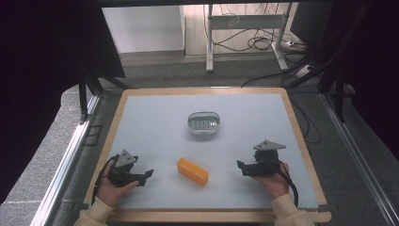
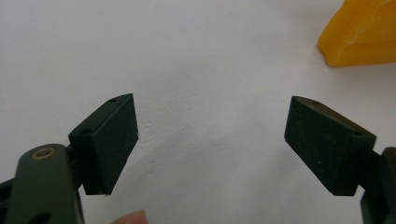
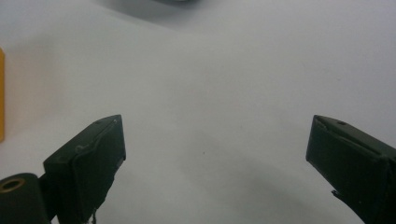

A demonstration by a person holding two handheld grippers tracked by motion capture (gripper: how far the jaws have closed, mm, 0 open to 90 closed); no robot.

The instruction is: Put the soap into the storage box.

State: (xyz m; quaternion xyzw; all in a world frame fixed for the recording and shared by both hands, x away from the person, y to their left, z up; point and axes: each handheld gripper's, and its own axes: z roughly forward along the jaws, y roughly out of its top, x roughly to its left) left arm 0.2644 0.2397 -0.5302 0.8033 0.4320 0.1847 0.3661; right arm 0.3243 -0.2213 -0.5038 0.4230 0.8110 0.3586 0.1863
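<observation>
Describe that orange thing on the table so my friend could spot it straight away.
Start from the pale blue-grey table top with its wooden border. Near its front edge, between the left gripper and the right gripper, lies an orange block, set at a slant. Its bright colour and long boxy shape set it apart from the oval metal container farther back.

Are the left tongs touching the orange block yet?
Apart. The high view shows bare table between the left tongs and the orange block. The left gripper view agrees: jaws wide open over bare surface, block off at the upper right.
</observation>
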